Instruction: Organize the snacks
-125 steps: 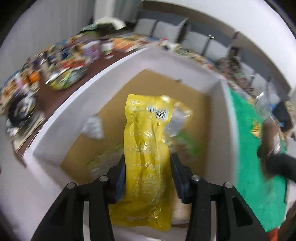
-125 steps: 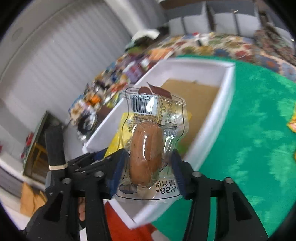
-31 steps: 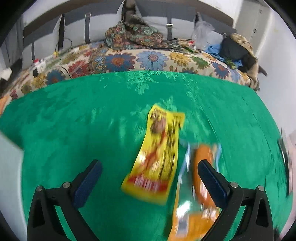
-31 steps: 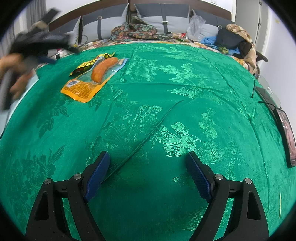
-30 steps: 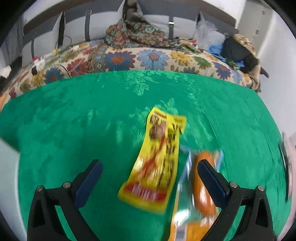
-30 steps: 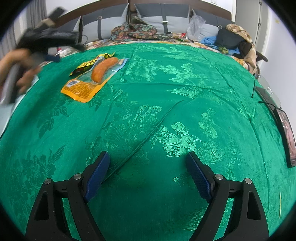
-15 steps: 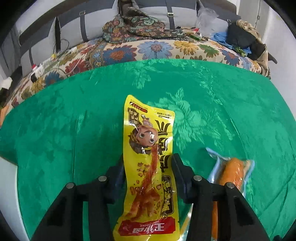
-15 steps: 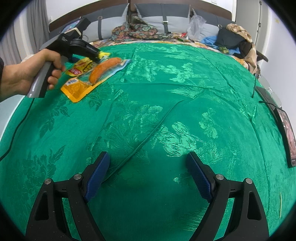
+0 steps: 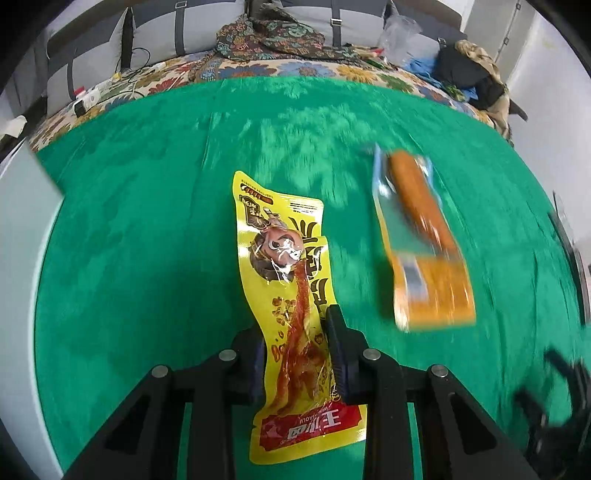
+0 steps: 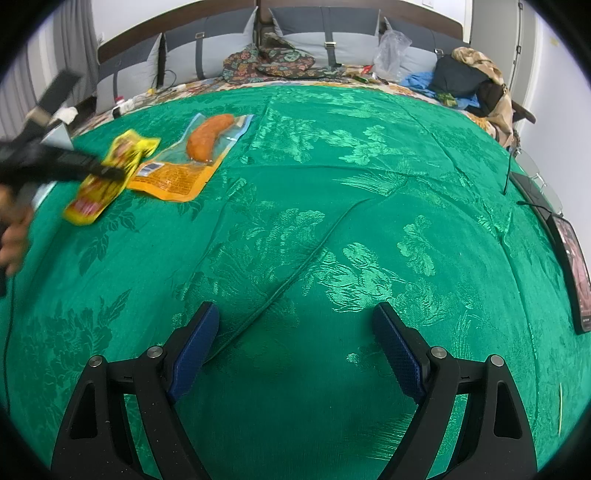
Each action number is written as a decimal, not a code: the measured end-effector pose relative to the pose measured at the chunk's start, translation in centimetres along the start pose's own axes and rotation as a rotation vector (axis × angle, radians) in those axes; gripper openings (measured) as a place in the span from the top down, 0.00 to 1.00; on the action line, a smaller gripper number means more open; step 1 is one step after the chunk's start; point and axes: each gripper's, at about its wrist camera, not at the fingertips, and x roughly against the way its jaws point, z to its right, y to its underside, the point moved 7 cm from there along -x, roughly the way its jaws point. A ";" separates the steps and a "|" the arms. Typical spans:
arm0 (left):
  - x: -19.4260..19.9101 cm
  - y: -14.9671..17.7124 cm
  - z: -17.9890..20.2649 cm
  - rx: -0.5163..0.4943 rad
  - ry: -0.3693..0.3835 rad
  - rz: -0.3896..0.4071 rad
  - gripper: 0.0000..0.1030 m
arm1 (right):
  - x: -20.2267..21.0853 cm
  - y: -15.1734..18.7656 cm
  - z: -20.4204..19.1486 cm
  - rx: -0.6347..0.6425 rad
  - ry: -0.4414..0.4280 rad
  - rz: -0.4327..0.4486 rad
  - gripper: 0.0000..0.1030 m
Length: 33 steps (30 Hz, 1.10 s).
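My left gripper (image 9: 297,345) is shut on a long yellow snack packet (image 9: 286,280) with a cartoon face and red strips, lifted off the green cloth. In the right wrist view the same yellow packet (image 10: 110,170) hangs from the left gripper (image 10: 107,171) at the far left, blurred. An orange sausage packet (image 9: 417,236) lies flat on the cloth to the right of it, seen as the sausage packet (image 10: 199,155) in the right wrist view. My right gripper (image 10: 295,332) stands open over bare green cloth, nothing between its blue pads.
The green patterned cloth (image 10: 332,221) covers a bed with grey cushions (image 10: 332,33), clothes and bags at the far end. A white box edge (image 9: 22,229) shows at the left. A dark tablet (image 10: 572,266) lies at the right edge. A hand (image 10: 13,236) holds the left gripper.
The left gripper closed on the yellow packet and carried it left, away from the sausage packet, which stays on the cloth. The right gripper has not moved.
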 end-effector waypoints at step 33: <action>1.5 4.9 -3.3 0.119 -0.181 0.139 0.02 | -0.1 0.0 0.0 0.000 0.000 0.000 0.14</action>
